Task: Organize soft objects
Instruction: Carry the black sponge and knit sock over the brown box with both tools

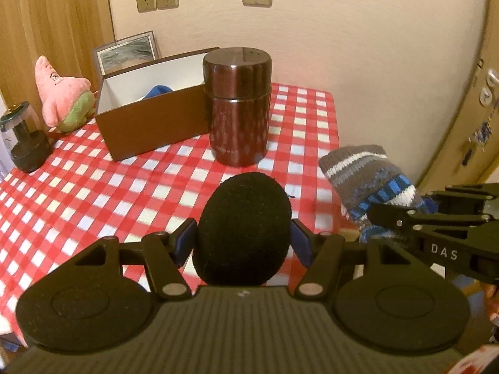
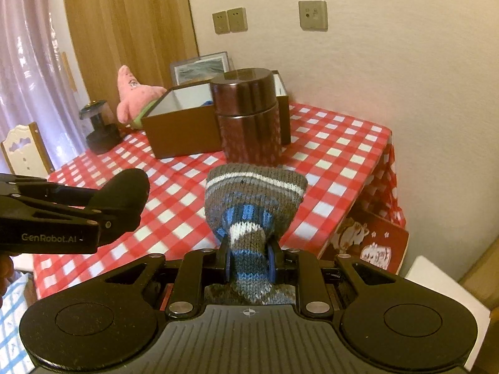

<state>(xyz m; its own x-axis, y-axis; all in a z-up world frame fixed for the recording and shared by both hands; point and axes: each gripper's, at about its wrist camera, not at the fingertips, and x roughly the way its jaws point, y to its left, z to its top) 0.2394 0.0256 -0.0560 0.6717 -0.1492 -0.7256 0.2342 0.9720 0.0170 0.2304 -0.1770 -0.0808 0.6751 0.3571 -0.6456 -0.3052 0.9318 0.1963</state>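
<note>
Holding one soft thing apiece, both grippers hang over the near edge of the checked tablecloth (image 1: 93, 187); the left gripper (image 1: 243, 237) has its blue pads pressed to the flanks of a black foam ball (image 1: 243, 227), jaws set fairly wide because the ball is bulky, and from the right wrist view that ball shows at nine o'clock; the right gripper (image 2: 249, 261) is pinched narrow on the bunched middle of a striped knit sock (image 2: 254, 199), grey with white and blue bands, whose loose end fans out ahead of the fingers and appears at three o'clock in the left wrist view.

Further out, at about twelve o'clock, a dark brown canister (image 1: 238, 106) stands upright on the cloth; touching or just beside it, toward eleven o'clock, sits the open brown box (image 1: 149, 124) with white inner walls, something blue already lying inside; beyond, at ten o'clock, a pink starfish plush (image 1: 62, 93) leans near the box, with a small dark grinder-like jar (image 1: 26, 137) nearer at nine; a framed picture (image 1: 128, 51) rests against the wall behind.

Judged from this, the carry step is in hand, both items lifted and not yet delivered; the next move calls for steering past the canister, which blocks the straight line, getting above the box mouth, then letting go one at a time so neither snags a rim.
</note>
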